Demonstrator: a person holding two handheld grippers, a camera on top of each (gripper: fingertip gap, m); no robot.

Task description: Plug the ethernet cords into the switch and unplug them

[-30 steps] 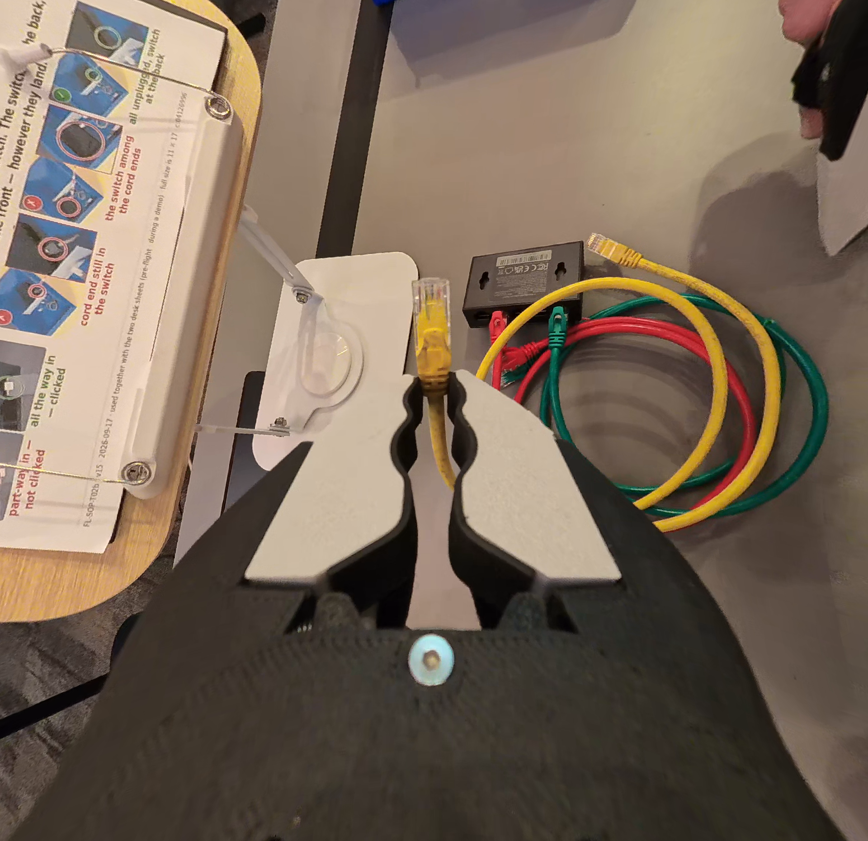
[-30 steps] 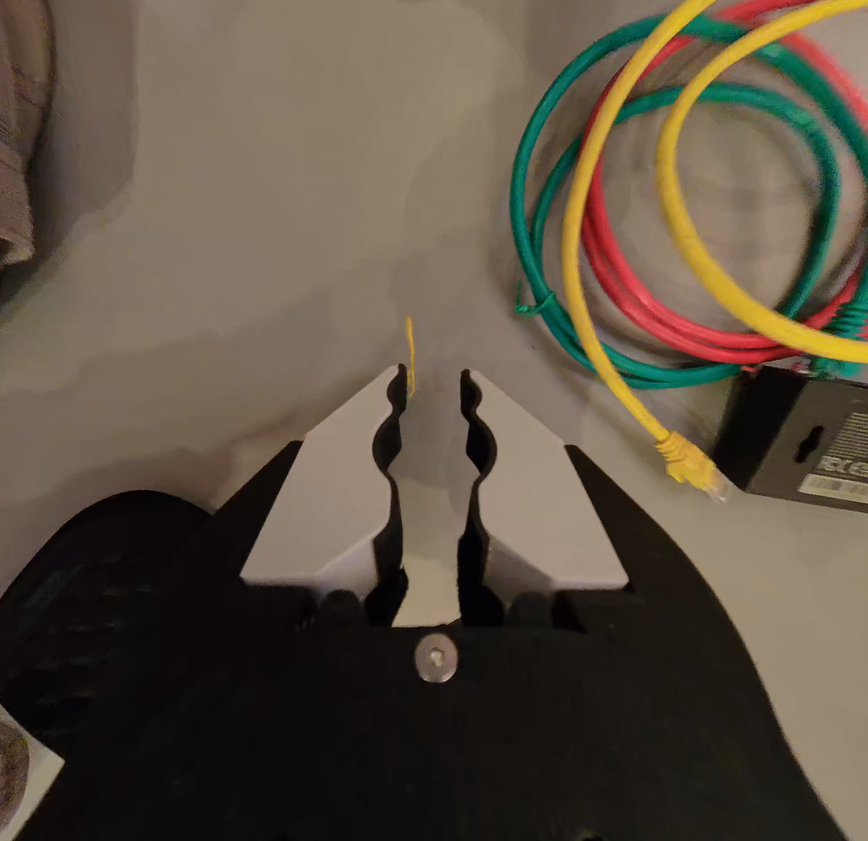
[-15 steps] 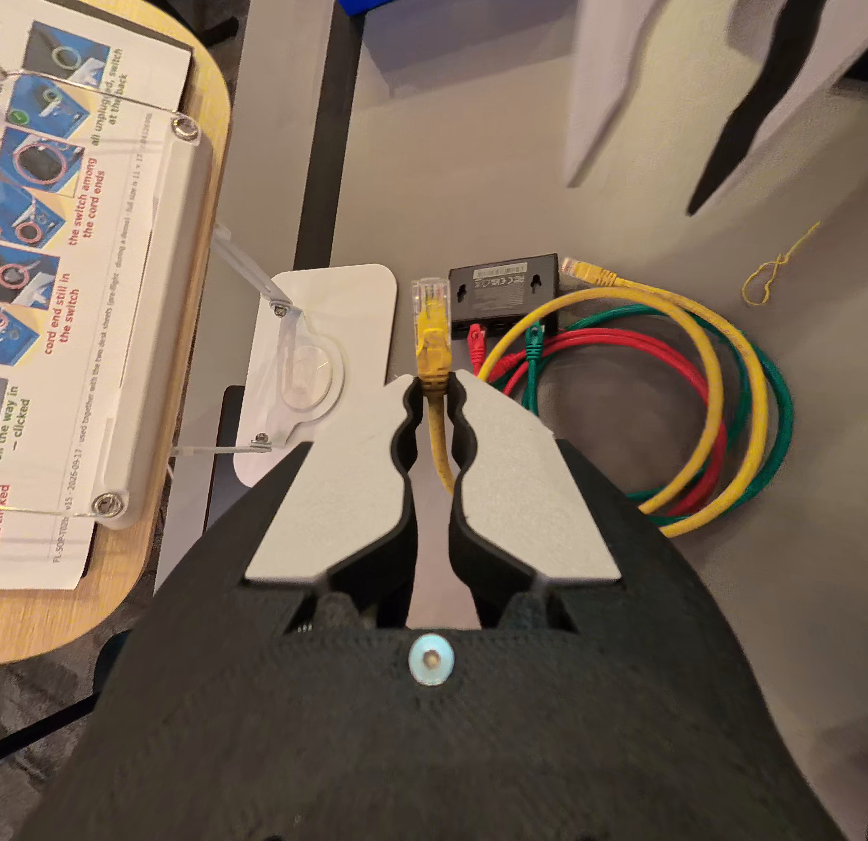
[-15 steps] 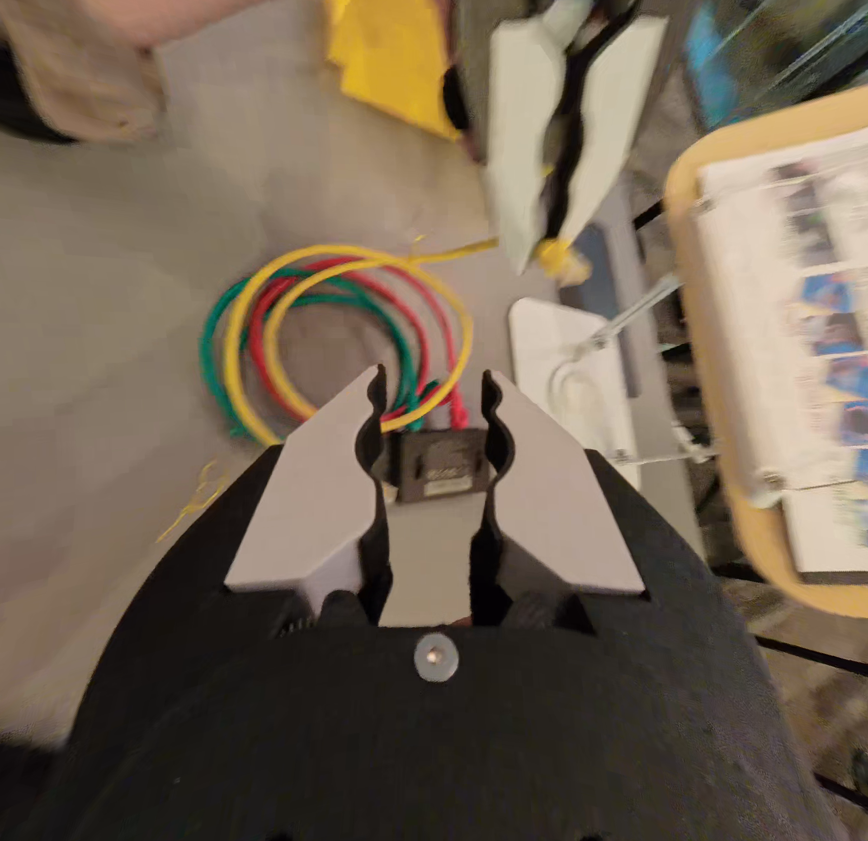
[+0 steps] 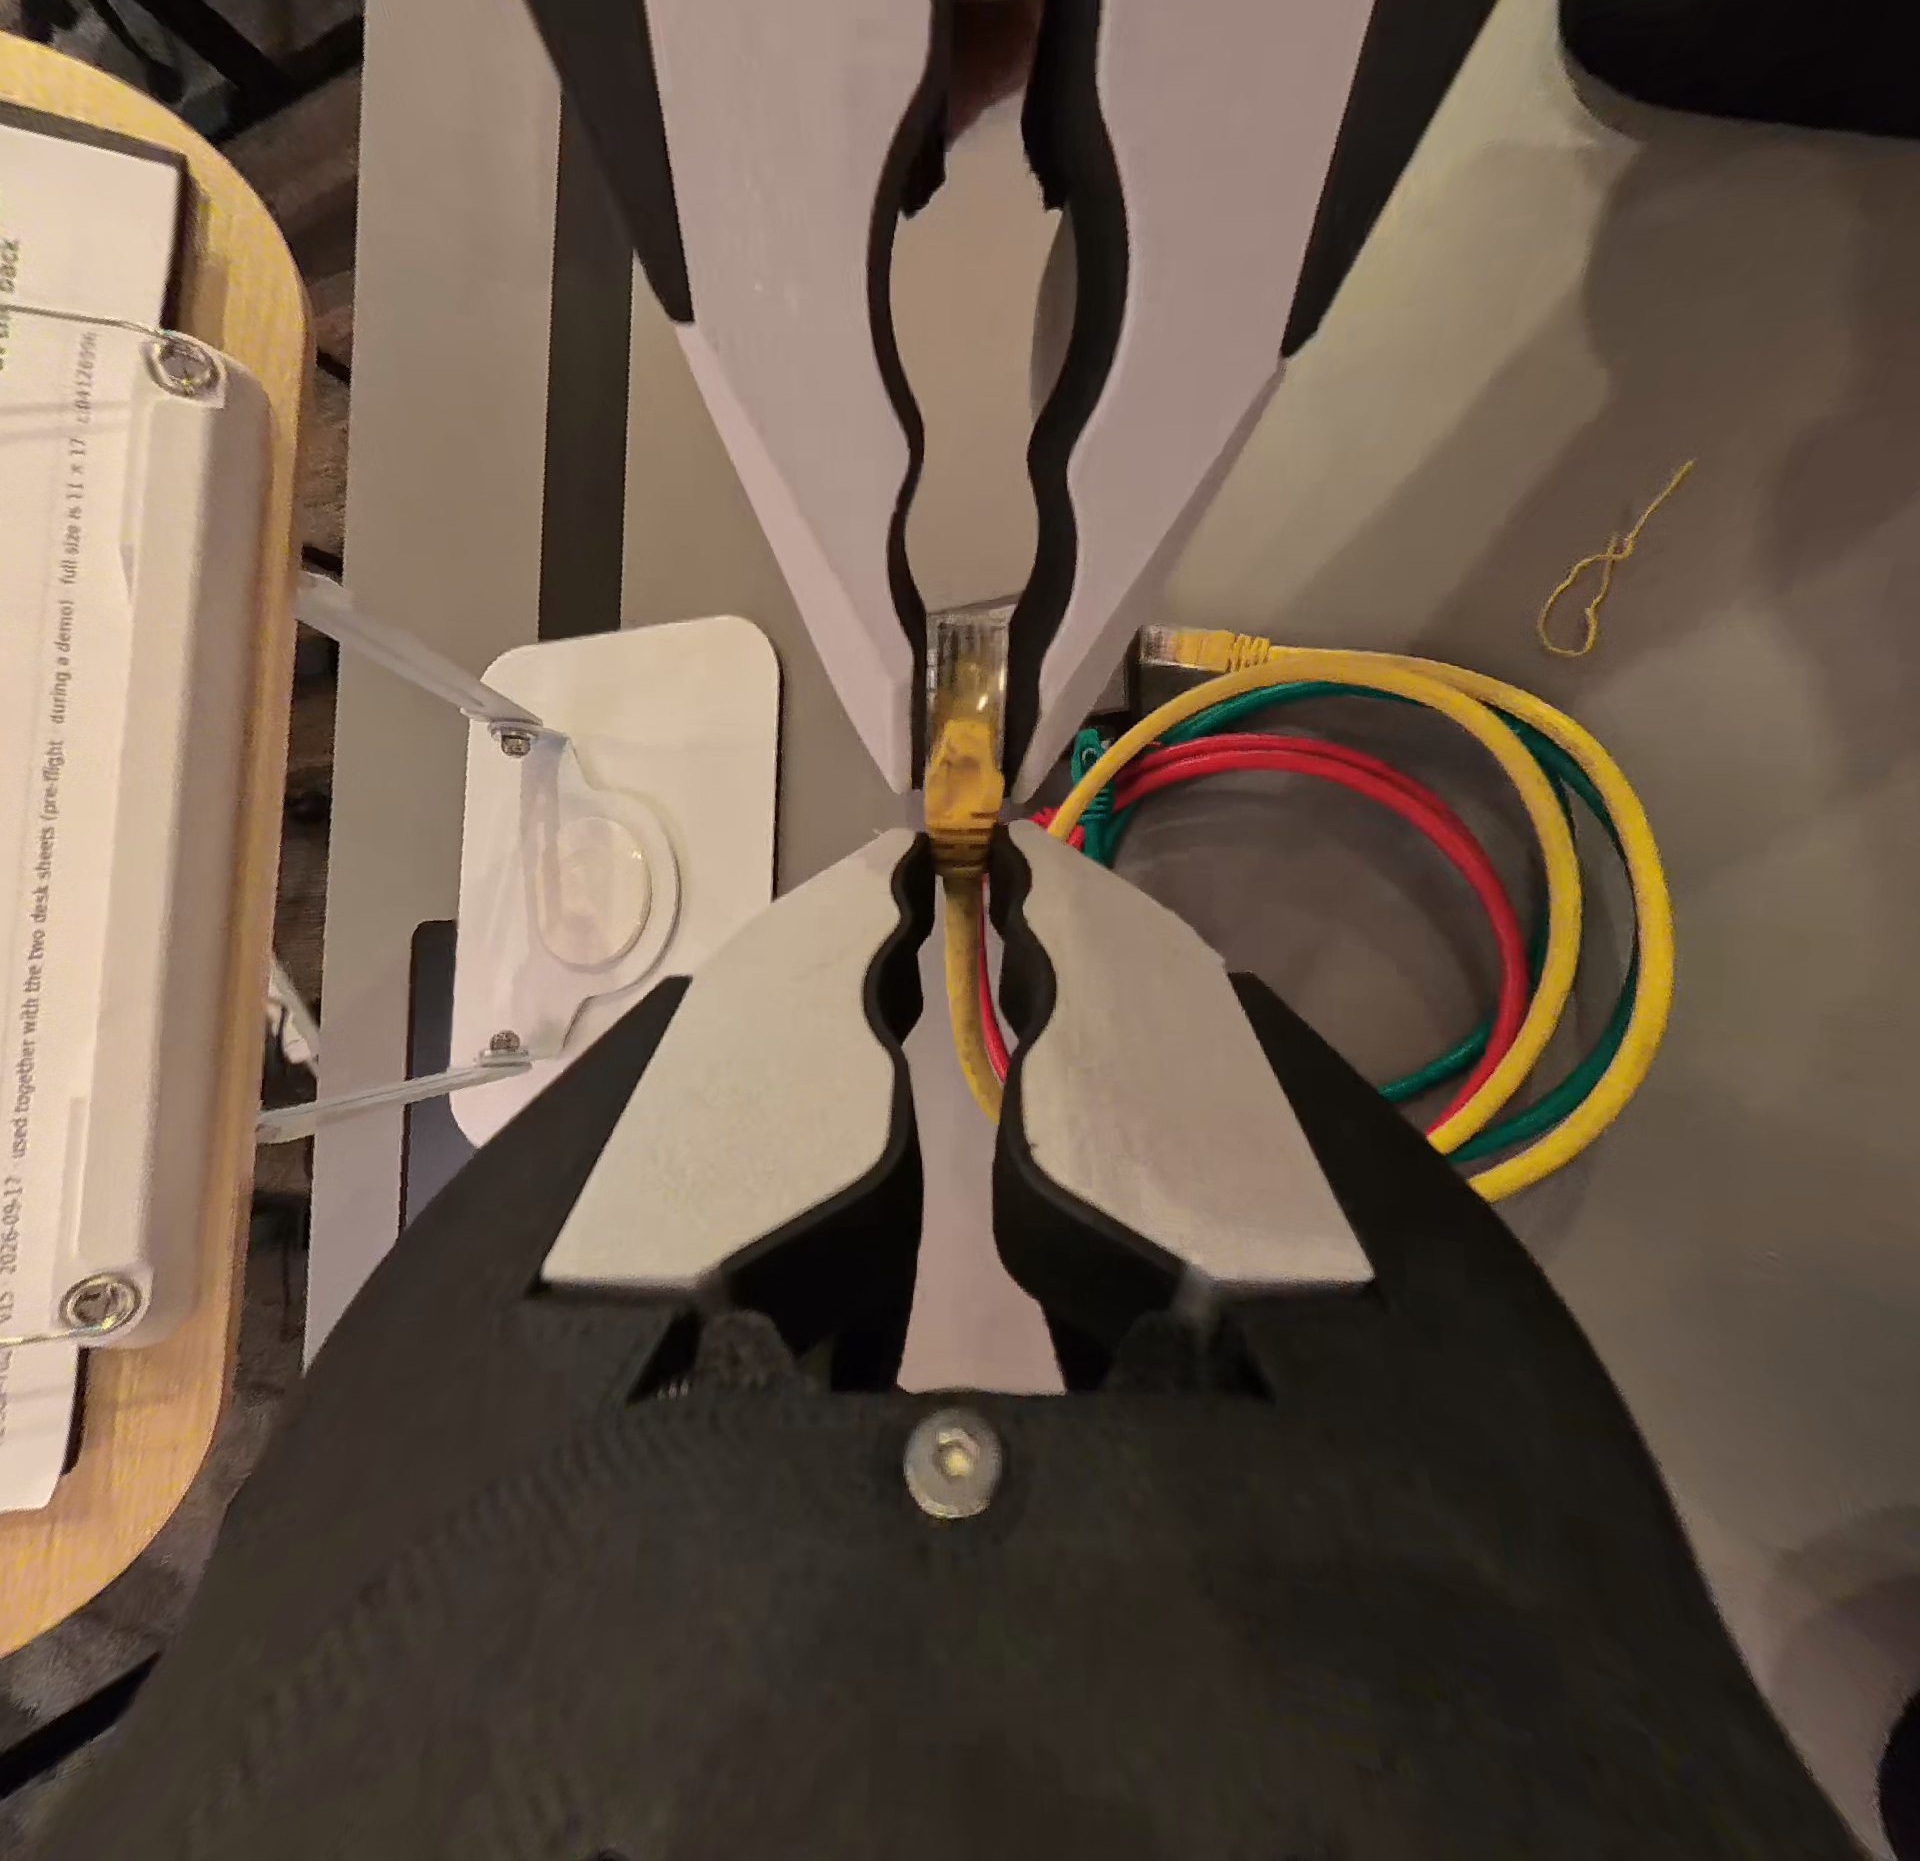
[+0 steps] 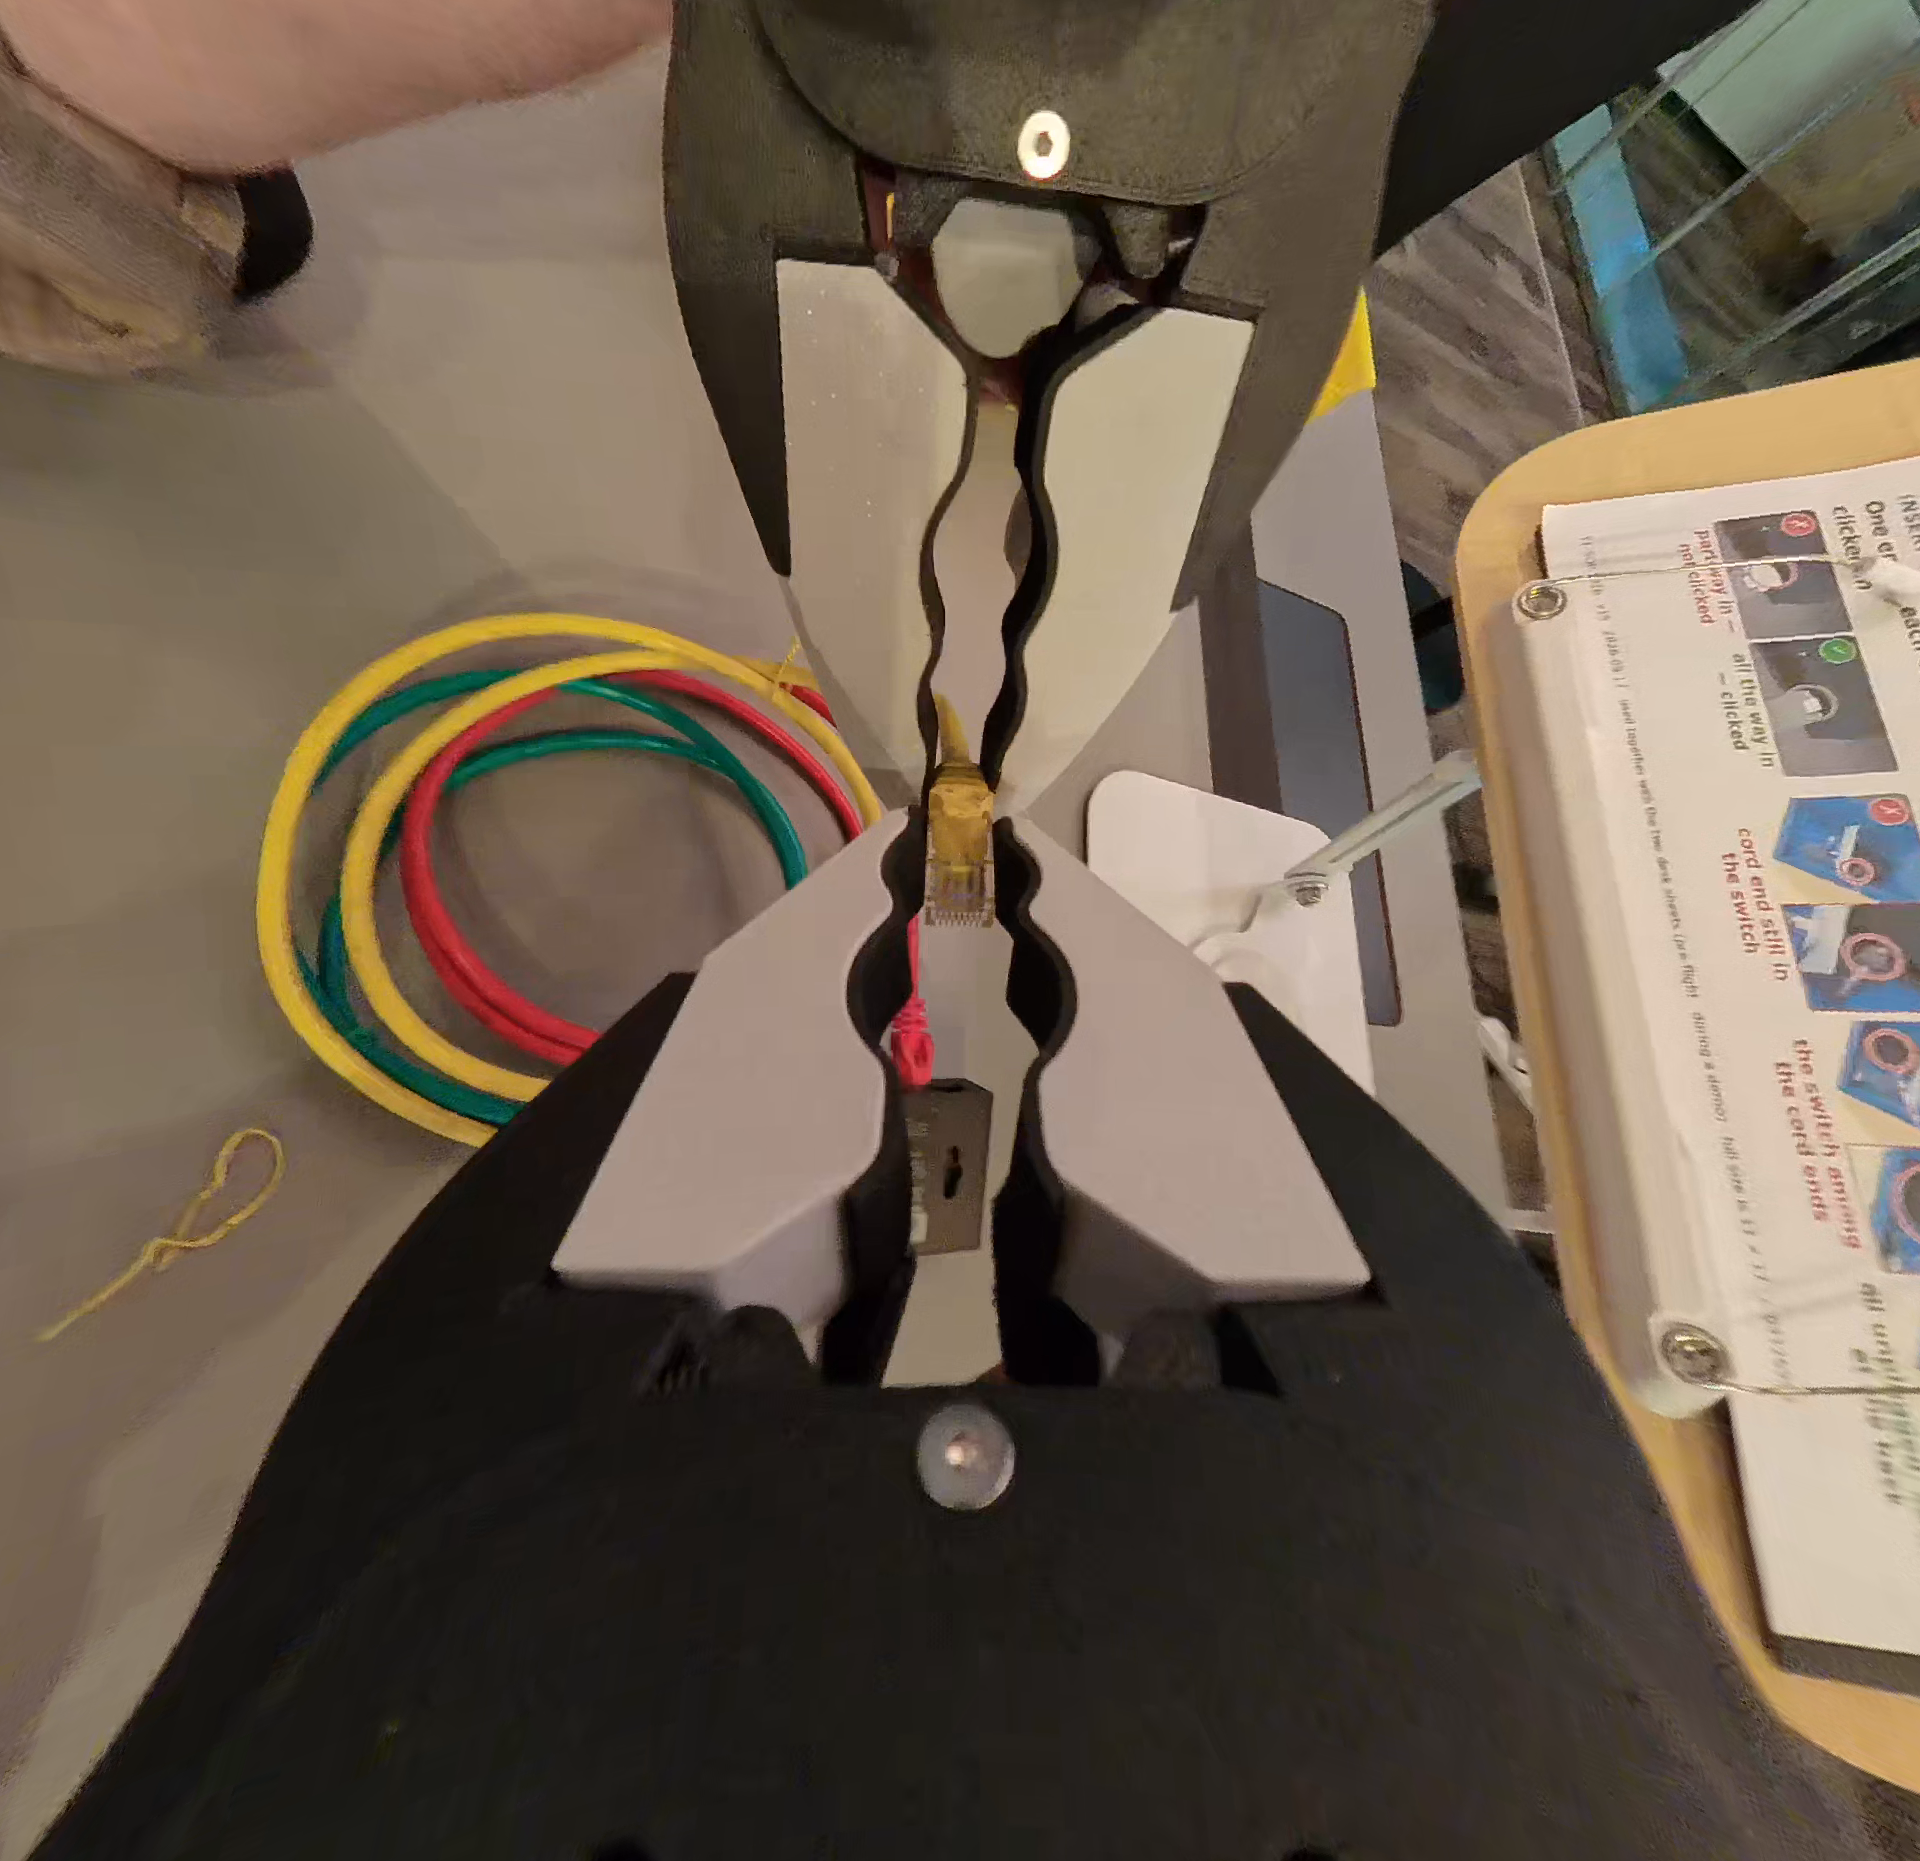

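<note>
My left gripper (image 5: 961, 845) is shut on the yellow cord (image 5: 971, 980) just behind its plug (image 5: 966, 762), which it holds above the grey table. My right gripper (image 6: 956, 835) faces it head-on, and its jaws are closed against the sides of the same plug (image 6: 958, 866). The two grippers meet tip to tip. The black switch (image 6: 945, 1167) lies below, seen between my right fingers, with a red plug (image 6: 914, 1053) at its edge. Yellow, red and green cords lie coiled (image 5: 1558, 928) beside it. The yellow cord's other plug (image 5: 1195, 650) lies near the switch.
A clear stand with an instruction sheet (image 5: 104, 772) sits on a round wooden table (image 6: 1507, 668), and its white base plate (image 5: 644, 731) is next to the switch. A yellow twist tie (image 5: 1590, 585) lies on the table. A person's hand (image 6: 312, 45) holds the left gripper. The grippers are tip to tip, or close to it. Left tips and right tips are each some 15 cm from the black switch (image 6: 945, 1167).
My right gripper has swung round from the coil, come in opposite my left gripper and narrowed around the yellow plug. My left gripper has kept hold of the cord.
</note>
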